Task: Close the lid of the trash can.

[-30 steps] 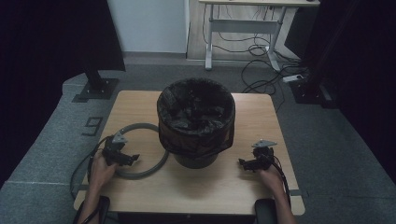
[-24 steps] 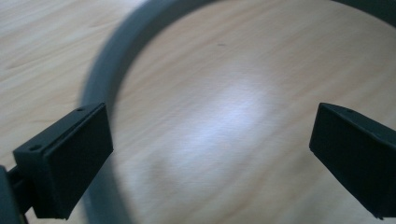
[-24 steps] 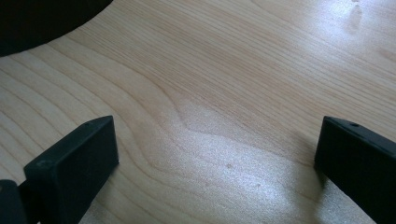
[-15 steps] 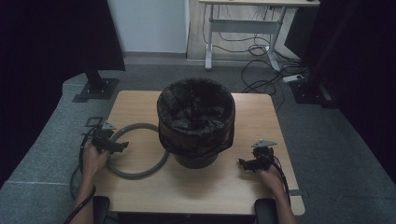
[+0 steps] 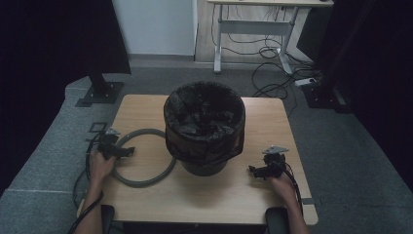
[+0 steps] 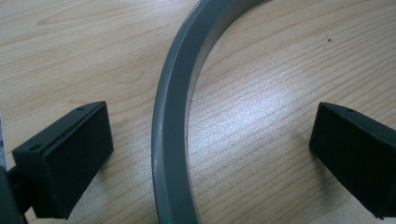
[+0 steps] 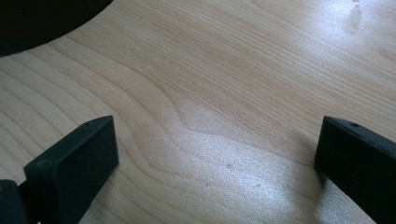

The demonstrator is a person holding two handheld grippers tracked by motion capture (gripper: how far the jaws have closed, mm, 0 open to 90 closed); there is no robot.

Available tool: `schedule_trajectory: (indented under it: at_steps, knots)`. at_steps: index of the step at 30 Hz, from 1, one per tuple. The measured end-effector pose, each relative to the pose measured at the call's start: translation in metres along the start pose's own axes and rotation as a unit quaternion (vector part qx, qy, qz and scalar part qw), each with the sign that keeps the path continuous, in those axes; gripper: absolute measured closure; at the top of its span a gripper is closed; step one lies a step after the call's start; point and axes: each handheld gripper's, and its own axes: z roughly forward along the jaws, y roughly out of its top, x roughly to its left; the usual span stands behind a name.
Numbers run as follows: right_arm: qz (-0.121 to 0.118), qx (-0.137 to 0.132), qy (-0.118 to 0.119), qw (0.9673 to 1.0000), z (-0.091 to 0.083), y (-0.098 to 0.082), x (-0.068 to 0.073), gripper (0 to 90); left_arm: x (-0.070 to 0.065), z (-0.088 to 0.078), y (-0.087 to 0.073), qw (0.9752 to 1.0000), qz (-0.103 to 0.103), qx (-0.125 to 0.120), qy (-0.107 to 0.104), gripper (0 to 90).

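Note:
A round bin (image 5: 204,131) lined with a black bag stands in the middle of the wooden table (image 5: 272,122). A grey ring (image 5: 146,179) lies flat to its left. My left gripper (image 5: 127,152) is over the ring's left side, open; in the left gripper view the ring's band (image 6: 170,130) runs up between the two jaws, touching neither. My right gripper (image 5: 254,170) rests low on the table right of the bin, open, with bare wood (image 7: 219,121) between its jaws and the bin's dark base (image 7: 42,18) at the upper left.
The table's edges are close to both hands. Cables trail from each gripper over the front edge. Beyond the table are a grey floor, a stand base (image 5: 100,92) at the left and a desk frame (image 5: 253,34) with loose cables behind.
My left hand has drawn its gripper left and slightly back, from inside the ring to its left rim. The right gripper has stayed put.

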Motion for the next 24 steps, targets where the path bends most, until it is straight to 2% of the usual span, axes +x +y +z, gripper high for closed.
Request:
schedule_trajectory:
  at_steps: [14,18,21,24]
  knots:
    - [0.000,0.000,-0.001,1.0000,0.000,0.000,0.000,0.0,-0.001,-0.001,-0.001,1.0000,-0.006,-0.005,0.004,1.5]
    - [0.002,0.000,-0.002,1.0000,-0.001,-0.001,0.001,0.0,0.003,-0.006,-0.003,0.9997,-0.003,-0.023,0.001,18.7]
    - [0.003,0.000,-0.004,1.0000,-0.001,-0.001,0.001,0.0,0.006,-0.009,-0.006,0.9994,-0.011,-0.032,0.008,29.2]
    - [0.003,0.000,-0.004,1.0000,-0.001,-0.001,0.001,0.0,0.010,-0.011,-0.008,0.9988,-0.024,-0.039,0.018,43.9]
